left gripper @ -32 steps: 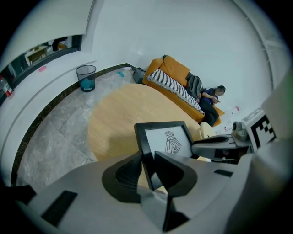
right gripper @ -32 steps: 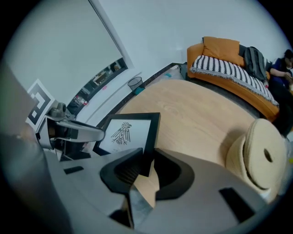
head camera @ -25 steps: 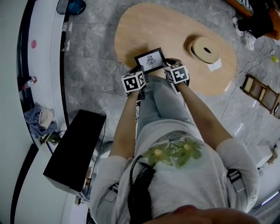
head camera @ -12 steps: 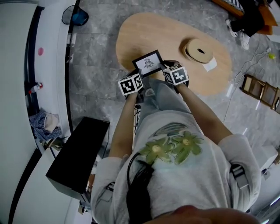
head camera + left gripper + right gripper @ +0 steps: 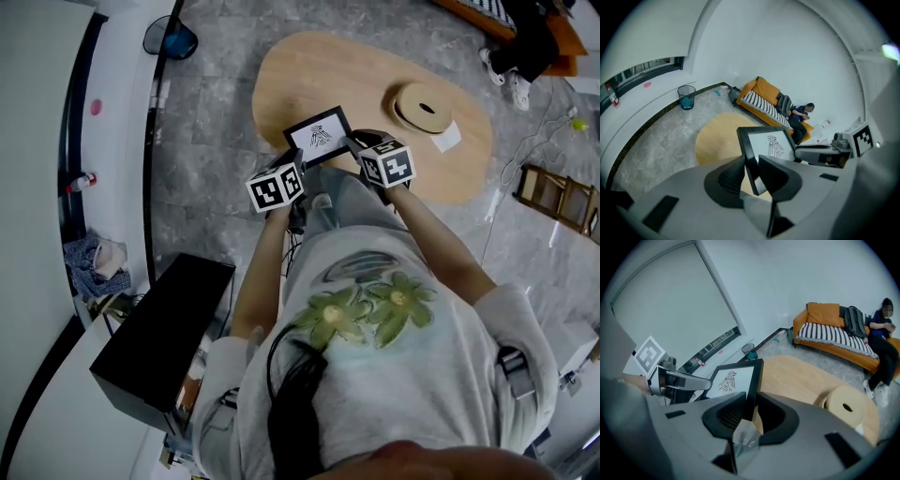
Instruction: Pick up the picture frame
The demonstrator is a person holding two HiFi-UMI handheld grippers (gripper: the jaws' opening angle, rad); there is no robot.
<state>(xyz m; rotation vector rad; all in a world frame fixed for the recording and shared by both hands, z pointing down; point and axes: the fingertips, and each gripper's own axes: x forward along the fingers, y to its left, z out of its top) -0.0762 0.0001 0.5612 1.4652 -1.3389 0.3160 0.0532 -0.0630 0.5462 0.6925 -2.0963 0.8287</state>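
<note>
Picture frame [image 5: 319, 135], black border, line drawing on white, is held between two grips over the near edge of the bench [image 5: 375, 75]. It appears clear of the wood, though the lower rail is hidden behind the jaws.

Left hand-held gripper [image 5: 751, 174]: jaws closed on the frame's left side rail, pads pressing either face. Right hand-held gripper [image 5: 750, 409]: same on the right side rail, near the lower corner. Neither holds anything else.

Drawing faces up and toward the person, with the frame tilted back.

Elsewhere on the bench: a round wooden spool [image 5: 433, 106] and a slip of paper [image 5: 448, 138] toward the far right edge, well apart from the frame.

Step in hand, as judged: carrying the lift through.
- Raise both hands at one pace so the frame stays level side to side.
- Hold the spacing between the hands; spreading or squeezing would rack the frame or strip a rail from its pads.
- Each bite is narrow and low, so avoid rolling either wrist.
- Keep the clamp steady; the glazed face looks slick.
</note>
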